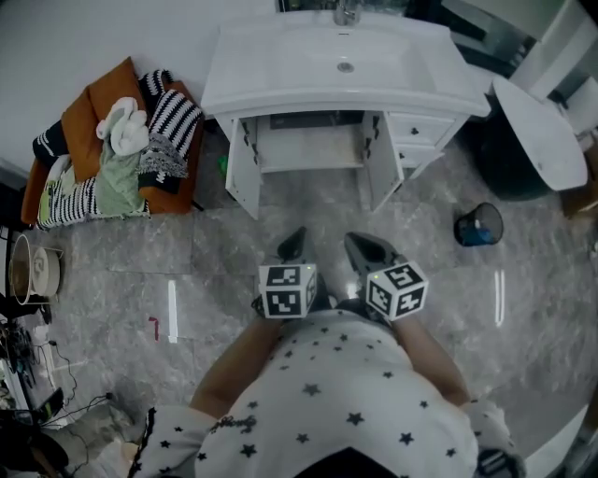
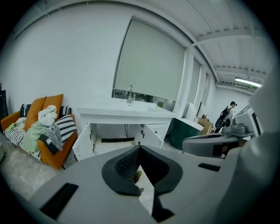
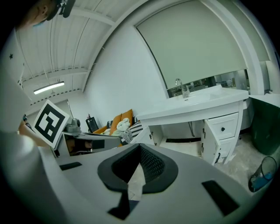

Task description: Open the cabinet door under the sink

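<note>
The cabinet [image 1: 308,149] sits under the white sink [image 1: 346,56] against the far wall, well apart from both grippers, with bare marble floor [image 1: 308,210] between and nothing in the way; an orange sofa [image 1: 103,140] heaped with clothes, striped cushions and a plush toy stands just left of it; a small blue bin [image 1: 478,226] and a dark tub [image 1: 509,173] lie to the right; a pot [image 1: 33,271] and cables [image 1: 37,373] crowd the left edge. The tap [image 1: 346,11] is cut off by the top of the head view; the cabinet's upper inside is in shadow under the sink top; a small green thing beside the left door [image 1: 245,173] is too small to tell; the marker cubes cover most of each gripper's body. The cabinet faces the person, its long side running across the wall; the left door and the right door [image 1: 381,168] already stand swung out towards the person, nearly edge-on, tall sides upright; drawers [image 1: 416,140] are just right of them. The left gripper [image 1: 293,245] and right gripper [image 1: 366,250] are held side by side near the person's chest, aimed at the cabinet; each has its jaws together with nothing held.
</note>
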The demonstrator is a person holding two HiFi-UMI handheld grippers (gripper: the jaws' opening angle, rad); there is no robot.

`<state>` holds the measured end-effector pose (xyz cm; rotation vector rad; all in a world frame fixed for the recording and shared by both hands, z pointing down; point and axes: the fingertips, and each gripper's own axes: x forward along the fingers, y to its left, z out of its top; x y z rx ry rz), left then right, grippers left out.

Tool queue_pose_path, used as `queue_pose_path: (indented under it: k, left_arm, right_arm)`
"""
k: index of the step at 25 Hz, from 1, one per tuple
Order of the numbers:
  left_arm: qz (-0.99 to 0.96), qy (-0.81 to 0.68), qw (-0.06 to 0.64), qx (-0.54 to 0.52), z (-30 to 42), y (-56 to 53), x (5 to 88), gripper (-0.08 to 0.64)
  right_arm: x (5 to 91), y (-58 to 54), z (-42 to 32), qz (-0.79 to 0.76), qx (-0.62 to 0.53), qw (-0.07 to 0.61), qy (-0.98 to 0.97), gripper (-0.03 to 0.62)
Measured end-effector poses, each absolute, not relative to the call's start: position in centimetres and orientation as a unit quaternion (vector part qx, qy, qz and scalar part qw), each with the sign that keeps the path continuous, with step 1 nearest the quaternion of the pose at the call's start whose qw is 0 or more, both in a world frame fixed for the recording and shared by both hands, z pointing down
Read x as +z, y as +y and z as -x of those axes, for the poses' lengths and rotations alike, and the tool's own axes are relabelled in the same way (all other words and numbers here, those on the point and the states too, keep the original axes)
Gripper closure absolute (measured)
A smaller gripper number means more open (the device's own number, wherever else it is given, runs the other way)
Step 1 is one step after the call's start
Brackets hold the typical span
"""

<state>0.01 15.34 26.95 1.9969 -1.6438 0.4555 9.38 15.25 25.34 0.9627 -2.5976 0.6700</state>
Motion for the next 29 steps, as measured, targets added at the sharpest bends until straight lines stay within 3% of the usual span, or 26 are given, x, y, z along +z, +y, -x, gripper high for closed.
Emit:
queue_pose_path:
  k: [29]
  left_arm:
    - [-0.736, -0.603, 0.255, 0.173, -0.7, 16.1, 28.2, 0.555]
  right_arm:
    - [26.1, 16.1, -10.2, -0.352, 0.229, 0.154, -0.894, 0.585]
